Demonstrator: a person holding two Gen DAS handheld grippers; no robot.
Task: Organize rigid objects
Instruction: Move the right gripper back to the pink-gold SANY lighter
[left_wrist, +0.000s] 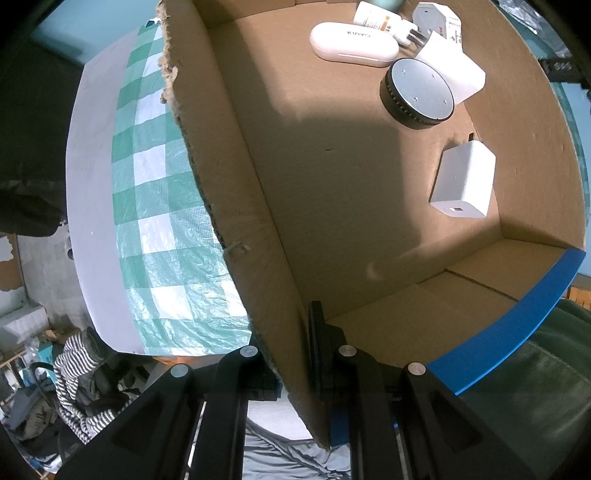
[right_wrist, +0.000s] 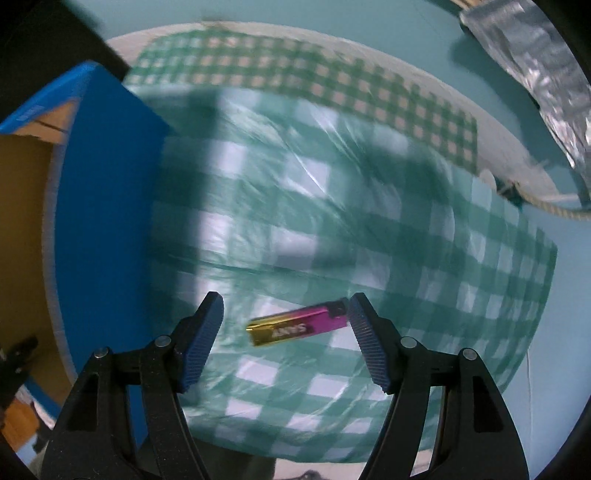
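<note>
The right gripper (right_wrist: 286, 325) is standing spread around the lighter (right_wrist: 297, 326), not yet touching it, on the checked plastic cloth (right_wrist: 332, 206) beside the blue-sided box (right_wrist: 103, 221). To do this step well, I think the ribbed pads should be squeezing the lighter's long flat sides, not its ends, because the glossy gold-to-pink shell looks slippery. The left gripper (left_wrist: 291, 373) is pinching the rough cardboard wall (left_wrist: 236, 206), pressed together, holding the box with smooth white chargers inside.
</note>
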